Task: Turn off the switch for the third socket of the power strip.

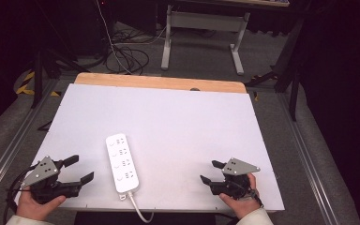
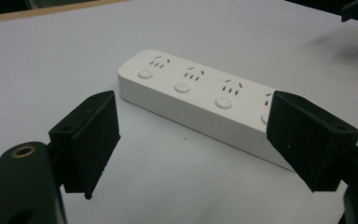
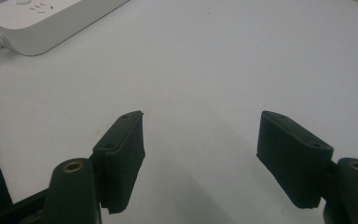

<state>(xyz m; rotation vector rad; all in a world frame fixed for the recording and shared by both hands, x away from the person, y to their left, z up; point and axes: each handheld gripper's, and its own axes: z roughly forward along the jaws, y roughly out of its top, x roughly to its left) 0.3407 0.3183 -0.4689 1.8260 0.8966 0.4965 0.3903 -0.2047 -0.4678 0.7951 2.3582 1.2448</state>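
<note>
White table (image 1: 178, 117); white power strip (image 1: 122, 162) flat near front edge

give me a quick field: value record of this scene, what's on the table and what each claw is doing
surface: white table top with a wooden strip along the far edge
object: white power strip, lying flat near the front edge, between the two claws
sockets: four groups, each with a round button
cord: white cord leaves the near end and drops over the table's front edge
left claw: open, holding nothing, aimed at the power strip
right claw: open, holding nothing, over bare table
contact: neither claw touches the power strip
</note>
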